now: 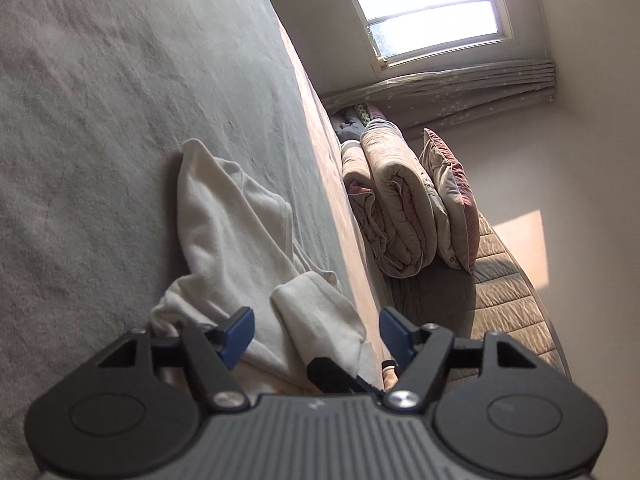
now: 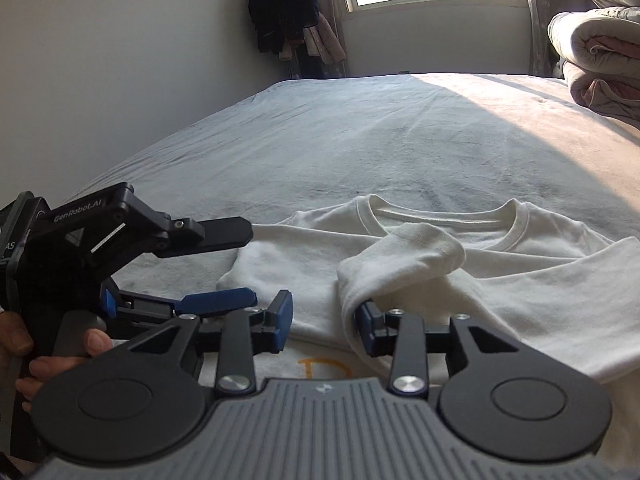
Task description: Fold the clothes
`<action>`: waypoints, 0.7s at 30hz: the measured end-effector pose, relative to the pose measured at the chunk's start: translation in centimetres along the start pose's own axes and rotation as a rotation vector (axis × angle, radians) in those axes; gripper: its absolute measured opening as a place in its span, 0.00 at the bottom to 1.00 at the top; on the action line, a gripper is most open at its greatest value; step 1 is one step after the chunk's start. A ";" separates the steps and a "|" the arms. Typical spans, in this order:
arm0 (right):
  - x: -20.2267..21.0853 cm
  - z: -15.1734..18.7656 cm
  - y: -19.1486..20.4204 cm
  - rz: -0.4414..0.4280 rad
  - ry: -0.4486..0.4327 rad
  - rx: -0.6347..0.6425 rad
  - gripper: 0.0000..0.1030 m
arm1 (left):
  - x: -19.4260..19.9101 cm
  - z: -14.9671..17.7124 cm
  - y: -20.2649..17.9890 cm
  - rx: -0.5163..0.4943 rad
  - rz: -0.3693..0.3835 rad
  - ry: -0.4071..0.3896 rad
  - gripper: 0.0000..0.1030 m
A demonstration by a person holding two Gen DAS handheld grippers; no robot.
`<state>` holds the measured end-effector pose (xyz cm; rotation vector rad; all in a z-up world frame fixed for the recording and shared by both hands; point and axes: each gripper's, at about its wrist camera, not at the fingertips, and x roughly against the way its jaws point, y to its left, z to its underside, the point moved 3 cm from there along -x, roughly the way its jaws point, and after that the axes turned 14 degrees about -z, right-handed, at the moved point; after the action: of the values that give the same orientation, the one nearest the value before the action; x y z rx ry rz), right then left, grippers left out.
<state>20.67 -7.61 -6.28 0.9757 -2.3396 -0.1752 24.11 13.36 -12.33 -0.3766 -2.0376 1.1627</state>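
Bed [image 2: 400, 128] takes up most of both views: grey sheet, wide and flat, bare behind the shirt and to its left. Plenty of room to lay folds out or drag cloth up the mattress.

Bedding pile [image 2: 600, 52] sits on the right of the right wrist view, rolled quilt with a pillow [image 1: 452, 196] against it. It's well apart from the shirt, so it only bounds the working area on that side. Near edge of the bed is not in view.

White T-shirt [image 2: 500, 264] lies near the front of the bed, collar away from the person, orange print [image 2: 324, 368] just showing at the near end. One sleeve [image 2: 400, 256] is flipped in over the body and humped up, not flat. Judgement: first side fold is in progress.

Left gripper [image 2: 224, 268] hangs off the shirt's left edge, fingers apart, nothing between them. Looks staged to take the left side next.

Right gripper [image 2: 324, 320] is low over the shirt, fingers apart. Its right finger [image 2: 368, 320] is tucked under the lip of the flipped sleeve; left one is clear of cloth. Not clamped on anything. In the left wrist view the left gripper's own fingers straddle that same sleeve end without pinching it.

Snag risk at the sleeve lip if the right gripper pulls back carelessly.
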 end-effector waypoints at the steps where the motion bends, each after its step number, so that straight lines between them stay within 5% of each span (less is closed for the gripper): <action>1: -0.1 0.1 0.2 -0.007 0.005 0.008 0.39 | 0.1 0.0 0.0 0.001 0.000 0.004 0.70; 9: -0.3 1.1 1.8 -0.055 0.037 0.055 0.42 | 0.6 0.2 -0.5 -0.016 -0.010 0.015 0.71; 13: -0.1 1.3 2.1 -0.046 0.056 0.069 0.42 | 0.7 0.2 -1.3 -0.076 -0.081 -0.009 0.66; 15: 0.2 1.4 2.1 -0.031 0.065 0.079 0.42 | 0.7 0.3 -1.9 -0.131 -0.151 -0.027 0.53; 19: 1.4 1.5 1.4 0.036 0.061 0.127 0.53 | 0.0 0.4 -2.7 -0.218 -0.302 0.006 0.05; 21: 2.2 1.5 0.8 0.073 0.059 0.147 0.60 | 0.2 0.2 -3.4 -0.271 -0.340 -0.012 0.04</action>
<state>18.15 -8.69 -6.21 0.9492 -2.3559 0.0551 24.14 11.49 -9.48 -0.1431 -2.1709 0.6881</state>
